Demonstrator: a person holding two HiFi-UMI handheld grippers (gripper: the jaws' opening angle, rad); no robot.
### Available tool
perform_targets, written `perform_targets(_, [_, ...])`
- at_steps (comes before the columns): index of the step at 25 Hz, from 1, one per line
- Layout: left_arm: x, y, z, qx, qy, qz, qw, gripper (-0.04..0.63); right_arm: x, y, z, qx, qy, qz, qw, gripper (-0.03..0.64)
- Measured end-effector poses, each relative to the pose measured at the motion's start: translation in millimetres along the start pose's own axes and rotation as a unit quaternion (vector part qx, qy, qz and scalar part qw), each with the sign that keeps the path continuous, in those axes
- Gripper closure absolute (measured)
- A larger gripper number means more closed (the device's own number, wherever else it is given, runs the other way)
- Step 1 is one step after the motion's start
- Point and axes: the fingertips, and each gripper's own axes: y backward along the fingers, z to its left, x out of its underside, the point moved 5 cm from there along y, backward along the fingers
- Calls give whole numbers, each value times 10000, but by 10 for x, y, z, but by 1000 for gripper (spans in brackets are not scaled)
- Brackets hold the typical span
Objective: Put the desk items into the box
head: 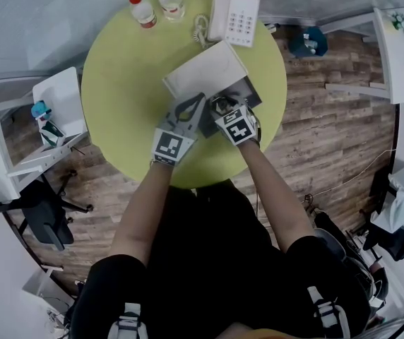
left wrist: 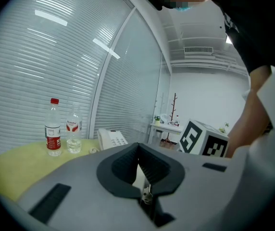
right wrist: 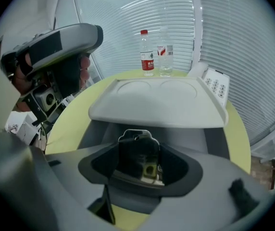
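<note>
The right claw (right wrist: 138, 163) holds between its close-set jaws a black item (right wrist: 137, 148) with a shiny metal rim. The grey box (right wrist: 101, 131), its white lid (right wrist: 161, 105) raised, stands just ahead. The left claw (left wrist: 140, 174) pinches a pale edge of the box.

The box's raised lid (head: 203, 73) stands just ahead of the right gripper (head: 223, 108), with the telephone (head: 234, 16) and two bottles (head: 143, 10) beyond, while bare counter (head: 121, 97) lies open left of the left gripper (head: 190, 110).
</note>
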Motion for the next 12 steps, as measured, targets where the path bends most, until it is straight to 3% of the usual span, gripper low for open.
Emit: perform_targets(12, [-34, 33, 30, -88, -18, 30, 10000, 586, 30, -67, -14, 16, 49, 339, 9994, 344])
